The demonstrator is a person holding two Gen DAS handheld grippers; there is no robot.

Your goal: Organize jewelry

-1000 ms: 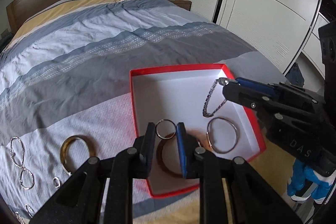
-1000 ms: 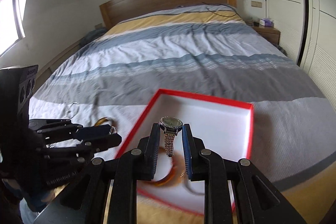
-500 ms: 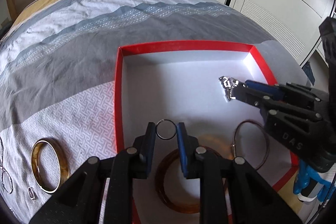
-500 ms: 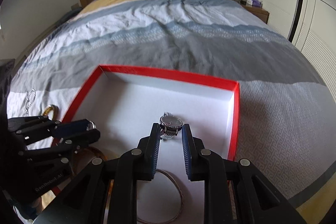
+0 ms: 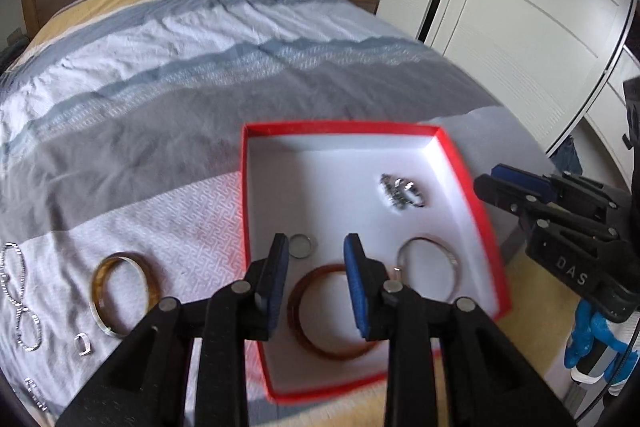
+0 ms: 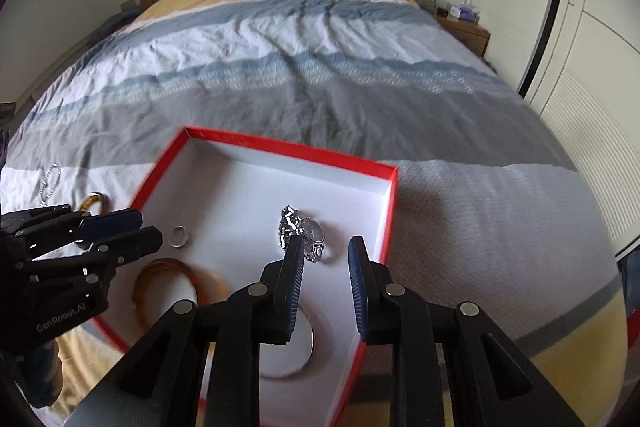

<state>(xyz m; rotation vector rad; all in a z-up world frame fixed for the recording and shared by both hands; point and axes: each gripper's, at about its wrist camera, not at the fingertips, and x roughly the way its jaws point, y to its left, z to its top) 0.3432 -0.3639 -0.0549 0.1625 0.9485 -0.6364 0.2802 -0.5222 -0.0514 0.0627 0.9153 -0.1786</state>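
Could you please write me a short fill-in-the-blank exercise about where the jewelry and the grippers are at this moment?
1. The watch lies inside the ___ box.
2. The jaws of both the left gripper and the right gripper stand ___.
3. The gold bangle lies on the ___, outside the box.

Missing words: red; open; bed

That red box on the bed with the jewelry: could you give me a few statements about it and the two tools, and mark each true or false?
1. The watch lies inside the red box. True.
2. The left tool grips the small silver ring. False: it is open and the ring lies in the box.
3. A gold bangle lies on the bedspread outside the box. True.
4. The right tool is shut on the watch. False: it is open and empty.
5. The brown bangle is on the bedspread. False: it is in the box.
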